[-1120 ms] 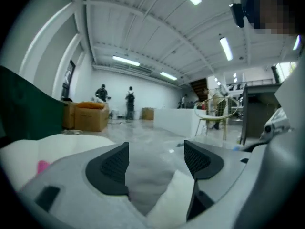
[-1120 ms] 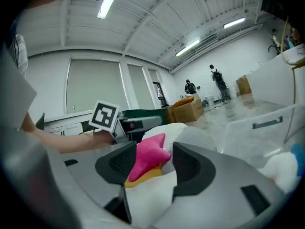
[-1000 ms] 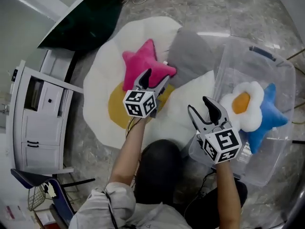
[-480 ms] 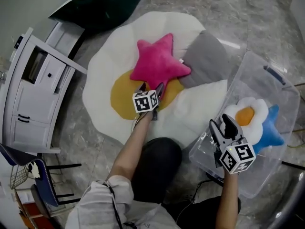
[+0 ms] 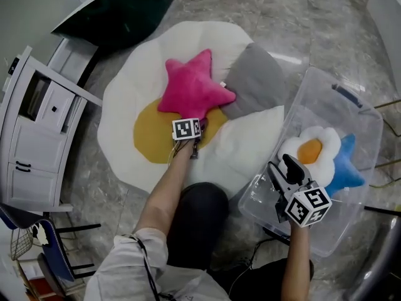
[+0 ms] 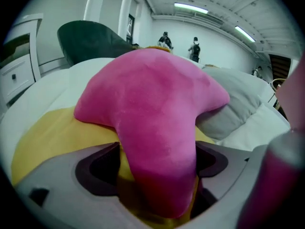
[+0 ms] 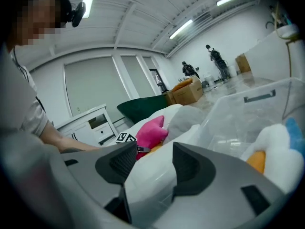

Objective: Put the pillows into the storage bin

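A pink star pillow (image 5: 193, 89) lies on a big white fried-egg cushion (image 5: 135, 86) with a yellow yolk, and a grey pillow (image 5: 254, 86) leans against its right side. My left gripper (image 5: 190, 120) is low at the star's near arm. In the left gripper view that arm of the star (image 6: 157, 128) fills the gap of my left gripper (image 6: 157, 175), whose jaws have just been opening and stand wide. The clear storage bin (image 5: 351, 115) holds a white flower pillow (image 5: 310, 152) and a blue star pillow (image 5: 343, 168). My right gripper (image 5: 282, 165) (image 7: 152, 168) hovers open and empty at the bin's near corner.
A white cabinet (image 5: 37, 137) stands on the left, a dark green cushion (image 5: 119, 11) at the back. A chair (image 5: 50, 256) is at the lower left. Cardboard boxes (image 7: 186, 92) and distant people (image 6: 193, 46) are far off on the marble floor (image 5: 301, 17).
My left gripper has come down from above the pink star to its near arm, which now sits between the jaws. My right gripper has sunk slightly by the bin.
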The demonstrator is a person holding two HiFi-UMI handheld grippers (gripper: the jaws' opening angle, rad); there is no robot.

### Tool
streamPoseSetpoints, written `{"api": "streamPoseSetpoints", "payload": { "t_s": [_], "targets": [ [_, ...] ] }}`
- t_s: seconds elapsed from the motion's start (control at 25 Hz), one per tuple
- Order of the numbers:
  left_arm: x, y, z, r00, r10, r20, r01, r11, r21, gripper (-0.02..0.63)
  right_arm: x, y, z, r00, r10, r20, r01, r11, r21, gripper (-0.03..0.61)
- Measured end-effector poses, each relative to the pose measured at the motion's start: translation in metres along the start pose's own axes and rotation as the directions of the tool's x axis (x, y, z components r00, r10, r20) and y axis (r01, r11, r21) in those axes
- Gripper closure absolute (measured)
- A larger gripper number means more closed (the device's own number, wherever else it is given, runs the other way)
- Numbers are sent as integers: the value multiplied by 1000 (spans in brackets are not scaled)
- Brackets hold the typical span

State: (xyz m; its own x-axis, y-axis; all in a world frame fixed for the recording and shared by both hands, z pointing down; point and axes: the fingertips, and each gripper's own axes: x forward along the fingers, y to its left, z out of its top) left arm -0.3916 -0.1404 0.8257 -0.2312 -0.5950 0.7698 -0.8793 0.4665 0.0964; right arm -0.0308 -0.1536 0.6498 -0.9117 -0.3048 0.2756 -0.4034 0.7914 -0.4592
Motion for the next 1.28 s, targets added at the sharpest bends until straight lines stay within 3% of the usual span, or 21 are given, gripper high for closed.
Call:
{"api": "streamPoseSetpoints", "payload": {
  "t_s": [0.16, 0.4, 0.52, 0.64, 0.76, 0.84, 1.04, 1.28],
  "targets": [
    [-1, 1, 8, 1000, 9, 25, -9, 999, 38, 196, 6, -4, 0, 999, 26, 18, -27, 998, 49, 347],
    [-20, -6, 28, 987, -25, 156, 24, 1000, 8, 316, 9, -14, -1, 998, -9, 55, 7, 999, 31, 376],
    [-37, -8, 45, 974, -52, 222, 55, 998, -8, 344, 11, -12, -3, 999, 6, 50, -7, 1000, 29, 376],
    [-58, -17, 69, 942, -97, 320, 115, 993, -39, 356, 10, -12, 0, 998, 17, 55, -18, 999, 30, 376],
    [-79, -27, 99, 886, -138, 444, 214, 969, -125, 357, 12, -13, 7, 997, 7, 75, -9, 1000, 27, 376],
    [-90, -34, 112, 856, -151, 495, 252, 957, -143, 359, 14, -12, 12, 996, -12, 92, 11, 1000, 17, 379],
    [-115, -68, 135, 813, -220, 539, 267, 964, -10, 360, 14, -7, 16, 995, -25, 100, 27, 999, -25, 382],
    [-144, -151, 151, 743, -395, 540, 346, 918, 195, 360, 11, -6, 6, 994, -36, 103, 34, 999, 16, 390]
  ]
}}
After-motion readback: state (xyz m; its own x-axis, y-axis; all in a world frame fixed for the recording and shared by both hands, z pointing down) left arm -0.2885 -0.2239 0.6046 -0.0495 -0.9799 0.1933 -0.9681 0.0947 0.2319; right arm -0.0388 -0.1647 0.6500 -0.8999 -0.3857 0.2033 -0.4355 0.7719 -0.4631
